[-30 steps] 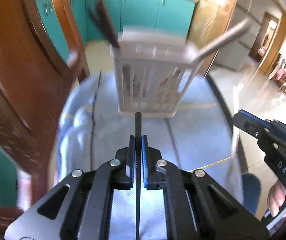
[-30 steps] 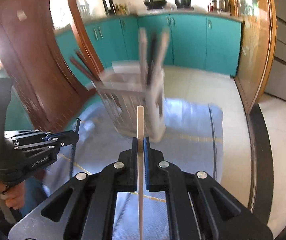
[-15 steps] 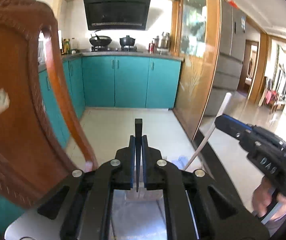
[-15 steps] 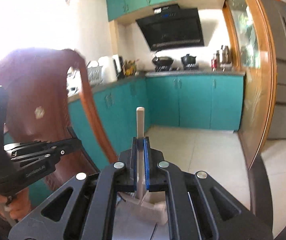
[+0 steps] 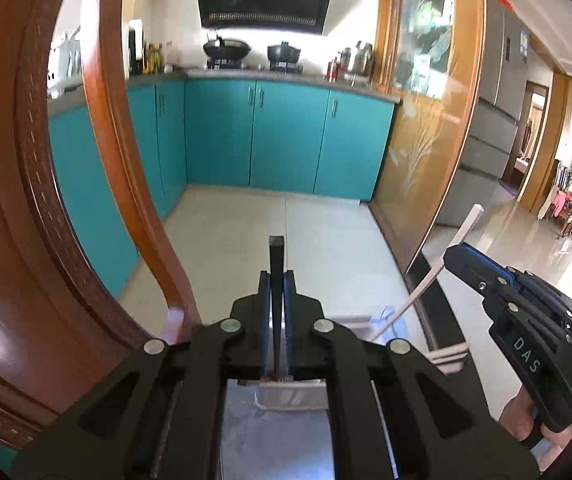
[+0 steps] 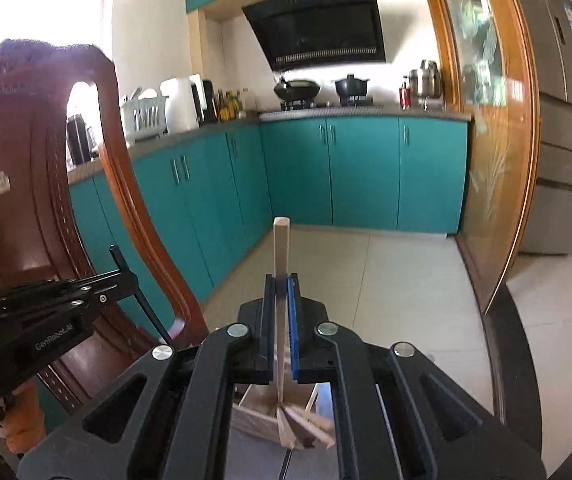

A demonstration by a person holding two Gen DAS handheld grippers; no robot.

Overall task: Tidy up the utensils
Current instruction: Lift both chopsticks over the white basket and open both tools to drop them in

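Here each gripper, left [image 5: 277, 312] and right [image 6: 281, 316], clenched one chopstick, black [image 5: 276, 256] or pale [image 6: 281, 248], needing steady upright lowering into the holder [image 6: 269, 416] below.

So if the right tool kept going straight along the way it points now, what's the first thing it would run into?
Nothing close, as far as the picture shows. The right tool, shut on the pale chopstick, aims over open floor toward the teal cabinets. Depth is uncertain.
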